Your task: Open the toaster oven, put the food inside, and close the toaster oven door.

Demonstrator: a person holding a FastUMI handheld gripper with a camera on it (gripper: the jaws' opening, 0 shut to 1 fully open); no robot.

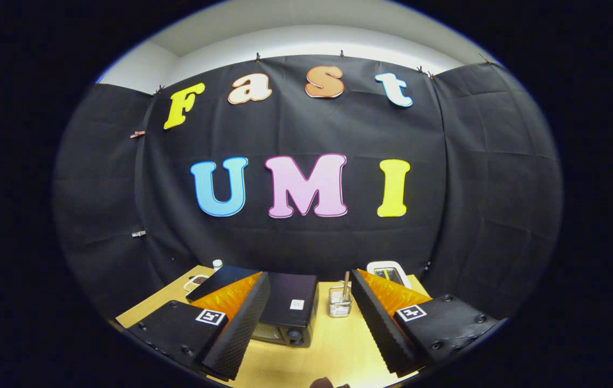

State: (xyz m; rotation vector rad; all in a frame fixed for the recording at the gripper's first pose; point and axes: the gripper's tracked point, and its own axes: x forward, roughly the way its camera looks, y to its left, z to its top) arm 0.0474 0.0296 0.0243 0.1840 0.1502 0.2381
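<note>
Wooden table [333, 345], toaster oven [288, 307] between wide-apart gripper [309, 328] jaws.

I can read no words or numbers from here. The gripper [310, 277], fingers spread apart, carries a square black-and-white coded marker [211, 317] on one finger and a second marker [411, 312] on the other. The white sticker [297, 304] on top of the toaster oven [284, 323] is too small to make out
</note>
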